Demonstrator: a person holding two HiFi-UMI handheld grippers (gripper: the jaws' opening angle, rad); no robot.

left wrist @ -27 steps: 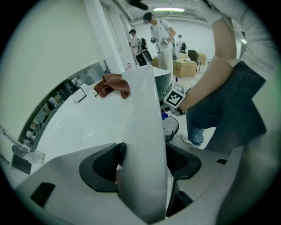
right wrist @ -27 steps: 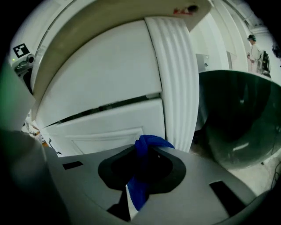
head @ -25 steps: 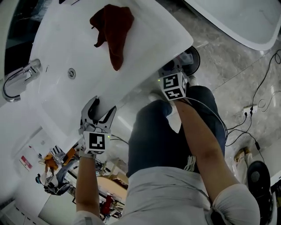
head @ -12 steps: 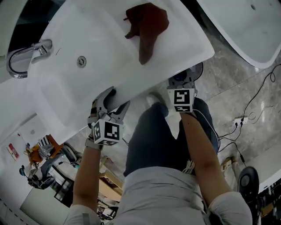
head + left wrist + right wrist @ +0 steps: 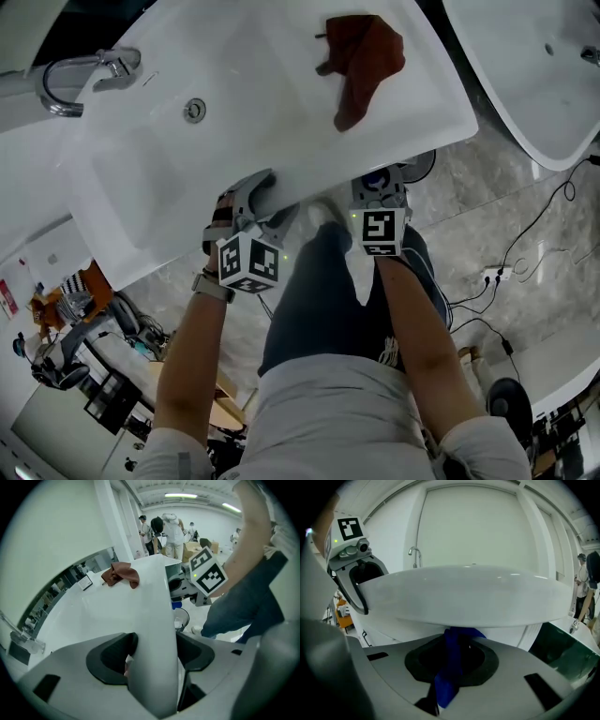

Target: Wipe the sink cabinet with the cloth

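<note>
Left gripper (image 5: 151,652) clamped on sink rim (image 5: 149,599). Right gripper (image 5: 457,654) pinching blue cloth (image 5: 452,667), top touching rim's underside afaict.

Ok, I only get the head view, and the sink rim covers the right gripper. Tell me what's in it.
Observer: The right gripper is shut on a blue cloth, pinched between its jaws.
Operator: Say where the cloth's free end is.
Observer: Its upper end sits just under the sink rim, which spans that whole view above it. I can't tell whether they touch.
Operator: Now give me the left one.
Observer: The left gripper has the sink rim between its jaws, and the rim looks pressed against both.
</note>
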